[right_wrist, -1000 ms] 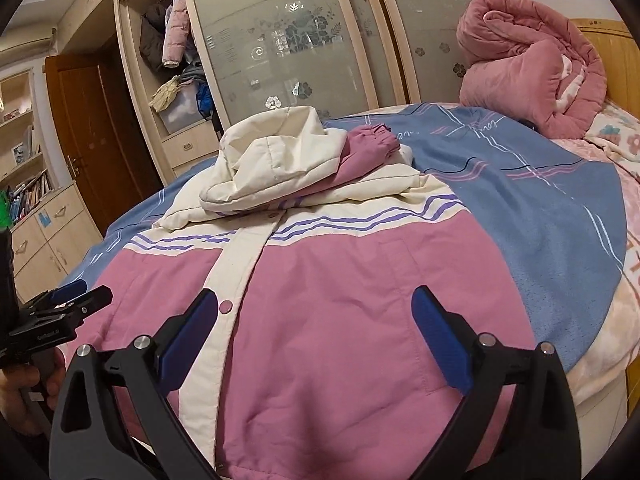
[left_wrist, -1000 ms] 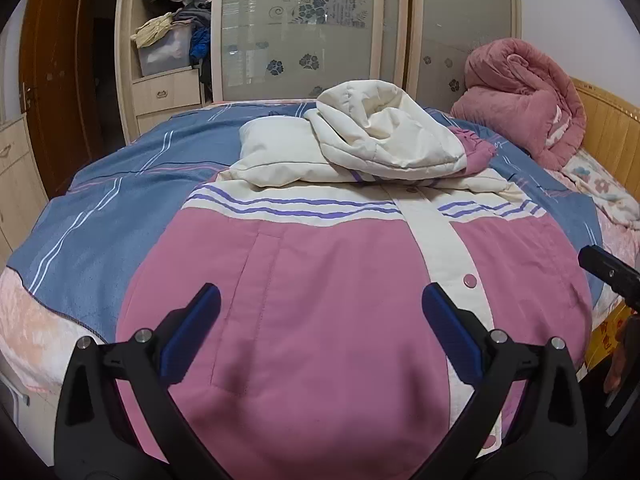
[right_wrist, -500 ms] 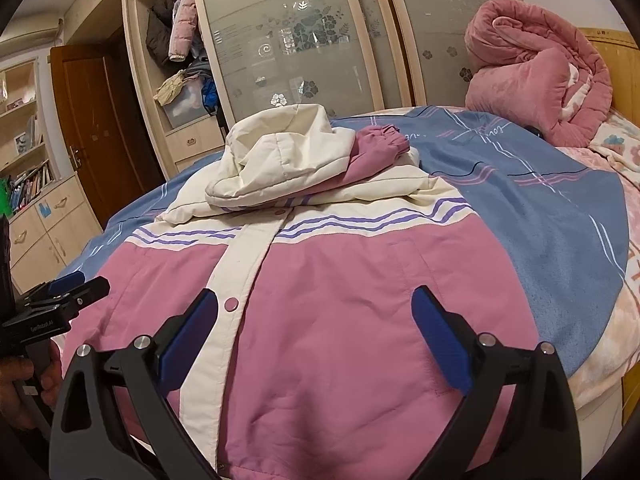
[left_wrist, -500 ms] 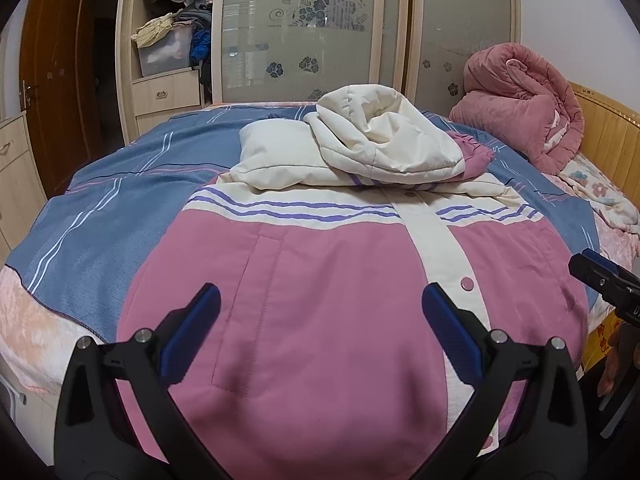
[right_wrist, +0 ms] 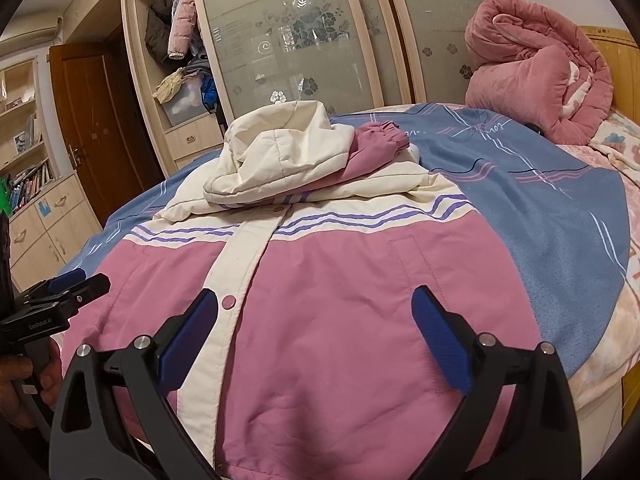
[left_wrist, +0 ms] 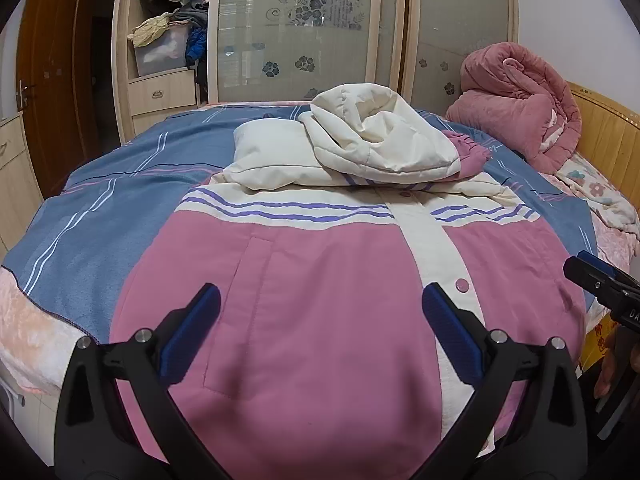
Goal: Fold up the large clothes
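A pink and cream padded jacket (left_wrist: 328, 280) lies front up on the bed, also in the right wrist view (right_wrist: 340, 300). Its sleeves and cream hood (left_wrist: 376, 136) are folded over the chest, with a pink cuff (right_wrist: 380, 140) showing. My left gripper (left_wrist: 320, 320) is open and empty above the jacket's lower left half. My right gripper (right_wrist: 316, 320) is open and empty above the lower right half. Each gripper shows at the edge of the other's view, the right one (left_wrist: 600, 284) and the left one (right_wrist: 60, 300).
The bed has a blue striped blanket (left_wrist: 112, 208). A rolled pink quilt (left_wrist: 516, 104) sits at the far right by the wooden headboard (left_wrist: 608, 132). A wardrobe with frosted sliding doors (left_wrist: 296, 28) and open shelves stands behind the bed. A wooden door (right_wrist: 92, 120) is at left.
Both grippers have pulled back and risen slightly, still open; the jacket has not moved.
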`<control>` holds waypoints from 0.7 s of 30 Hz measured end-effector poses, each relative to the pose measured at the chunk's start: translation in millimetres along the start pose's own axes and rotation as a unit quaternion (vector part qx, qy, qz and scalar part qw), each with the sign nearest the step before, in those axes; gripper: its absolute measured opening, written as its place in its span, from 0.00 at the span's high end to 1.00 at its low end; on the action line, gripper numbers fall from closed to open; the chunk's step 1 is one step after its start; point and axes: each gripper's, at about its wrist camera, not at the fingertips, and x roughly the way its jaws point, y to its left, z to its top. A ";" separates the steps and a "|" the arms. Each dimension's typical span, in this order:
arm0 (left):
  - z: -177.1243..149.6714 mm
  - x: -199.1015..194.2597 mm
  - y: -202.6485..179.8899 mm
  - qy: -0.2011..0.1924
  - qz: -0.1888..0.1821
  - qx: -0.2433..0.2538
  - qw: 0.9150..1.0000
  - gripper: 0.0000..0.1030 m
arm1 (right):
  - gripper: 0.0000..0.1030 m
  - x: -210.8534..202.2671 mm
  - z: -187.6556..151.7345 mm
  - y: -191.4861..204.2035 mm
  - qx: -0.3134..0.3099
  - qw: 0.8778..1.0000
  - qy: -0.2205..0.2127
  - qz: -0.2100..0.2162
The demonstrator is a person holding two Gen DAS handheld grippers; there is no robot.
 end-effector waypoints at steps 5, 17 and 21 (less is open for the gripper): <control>-0.8 1.0 -2.4 0.001 -0.002 0.002 1.000 0.02 | 0.05 0.8 -0.3 -0.2 0.003 1.000 0.002 0.005; -0.5 0.6 -1.2 0.001 -0.006 0.000 1.000 0.02 | 0.05 0.2 -0.2 1.7 0.003 1.000 0.003 0.006; 0.0 0.1 -1.8 0.001 -0.008 0.003 1.000 0.02 | 0.05 0.4 -0.3 1.9 0.004 1.000 0.004 0.007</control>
